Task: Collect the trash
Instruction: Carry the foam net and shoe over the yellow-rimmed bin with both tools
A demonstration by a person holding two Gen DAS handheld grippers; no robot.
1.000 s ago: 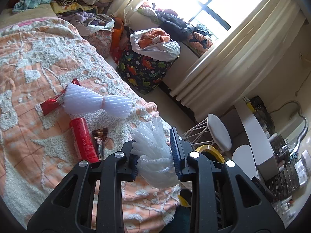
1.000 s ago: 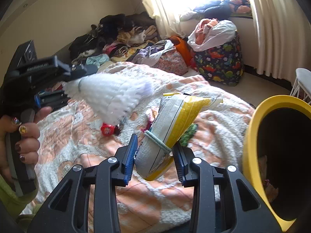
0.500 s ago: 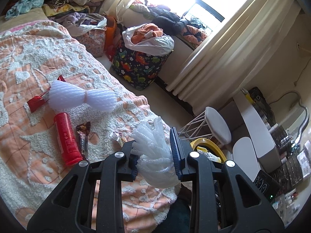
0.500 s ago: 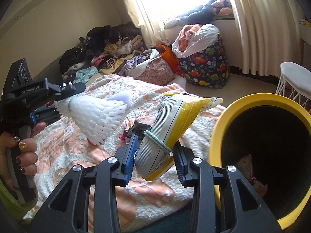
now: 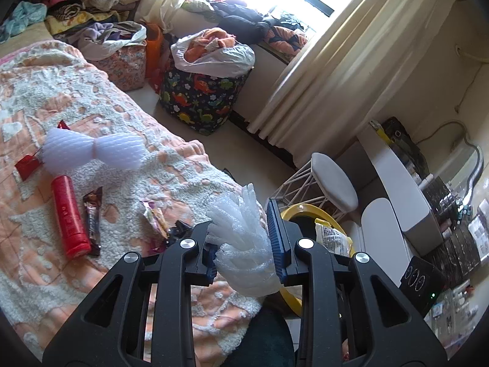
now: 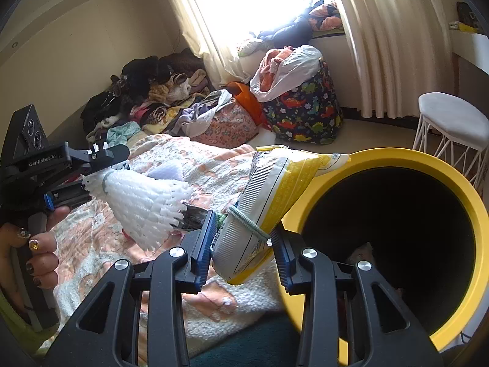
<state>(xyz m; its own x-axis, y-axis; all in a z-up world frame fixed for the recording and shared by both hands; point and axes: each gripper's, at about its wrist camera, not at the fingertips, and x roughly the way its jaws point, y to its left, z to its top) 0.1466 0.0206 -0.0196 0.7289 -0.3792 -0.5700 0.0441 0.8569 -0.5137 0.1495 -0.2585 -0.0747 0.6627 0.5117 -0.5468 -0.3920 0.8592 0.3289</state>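
My left gripper (image 5: 243, 249) is shut on a white foam net sleeve (image 5: 241, 238), held above the bed's edge; it also shows in the right wrist view (image 6: 143, 208). My right gripper (image 6: 244, 244) is shut on a yellow and white snack bag (image 6: 266, 208) bound with a green band, held at the left rim of the yellow trash bin (image 6: 458, 183). The bin (image 5: 293, 211) and the bag (image 5: 331, 235) show just past my left fingers. On the bed lie another foam net (image 5: 91, 153), a red tube (image 5: 68, 217), a brown wrapper (image 5: 93, 214) and a red wrapper (image 5: 26, 165).
The bed has an orange and white bedspread (image 5: 107, 116). A dinosaur-print laundry bag (image 5: 201, 94) and clothes piles stand on the floor by the window. A white stool (image 5: 333, 177) stands beyond the bin. A white desk (image 5: 397, 183) with clutter is at the right.
Both grippers have moved right toward the bin with their loads. The bin's opening now fills more of the right wrist view, and the snack bag has reached its rim.
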